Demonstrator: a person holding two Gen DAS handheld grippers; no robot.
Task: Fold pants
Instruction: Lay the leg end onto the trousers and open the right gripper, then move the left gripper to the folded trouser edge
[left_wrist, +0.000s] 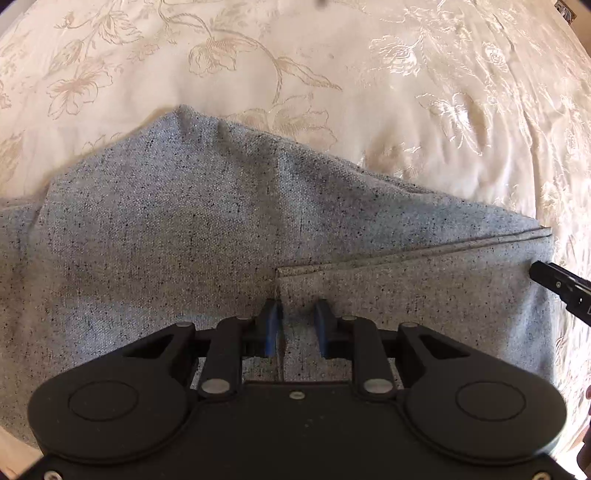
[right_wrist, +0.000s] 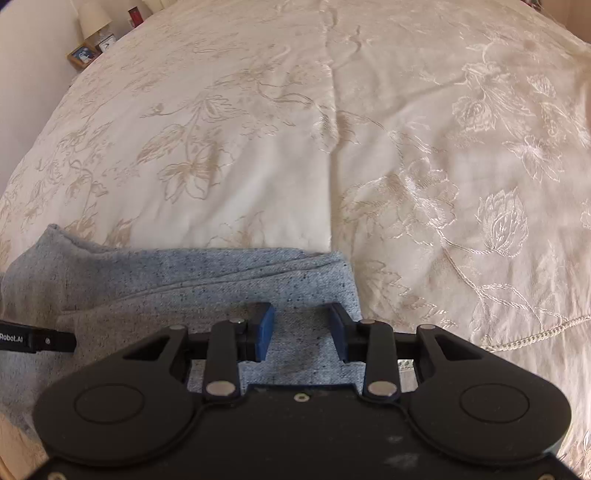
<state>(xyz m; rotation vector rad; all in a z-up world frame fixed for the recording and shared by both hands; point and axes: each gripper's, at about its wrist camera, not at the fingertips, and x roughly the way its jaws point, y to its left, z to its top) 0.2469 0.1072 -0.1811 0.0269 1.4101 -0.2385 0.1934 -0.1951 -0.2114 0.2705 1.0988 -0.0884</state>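
Jaws parted over pants (left_wrist: 184, 229); "Robot.AI" legible.

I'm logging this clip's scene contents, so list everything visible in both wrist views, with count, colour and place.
pants: one, speckled grey, folded over, lying on the near part of the bed under both grippers.
bedspread: one, cream with floral embroidery, covering the bed.
lamp: one, pale shade, far left corner beside the bed.
picture frame: one, wooden, below the lamp.
small clock: one, white-faced, next to the frame.
red item: one, right of the lamp; too small to identify.
left gripper: one, black with blue pads, jaws open over a fabric edge.
right gripper: one, black with blue pads, jaws open over the pants.
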